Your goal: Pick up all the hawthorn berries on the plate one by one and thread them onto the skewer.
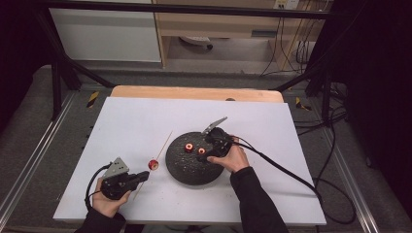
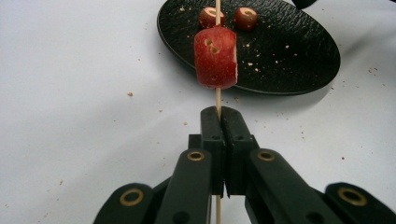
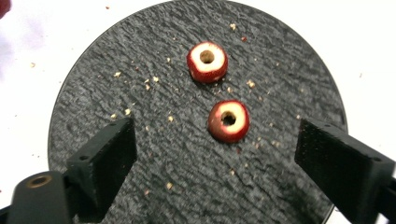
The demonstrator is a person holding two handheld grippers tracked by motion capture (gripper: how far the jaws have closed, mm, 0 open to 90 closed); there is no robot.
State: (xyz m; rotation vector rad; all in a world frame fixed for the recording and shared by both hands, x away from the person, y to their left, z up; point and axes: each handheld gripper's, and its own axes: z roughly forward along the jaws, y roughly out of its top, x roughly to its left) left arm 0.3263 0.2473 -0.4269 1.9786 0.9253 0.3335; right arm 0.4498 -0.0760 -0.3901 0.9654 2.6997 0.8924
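Three red fruit pieces (two lie on the plate), one black plate, one skewer.

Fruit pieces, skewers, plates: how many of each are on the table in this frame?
Cored red fruit pieces lying on the plate: 2
Red fruit piece threaded on the skewer: 1
Thin wooden skewer, clamped in the left tongs: 1
Round black textured plate: 1
Total: 5
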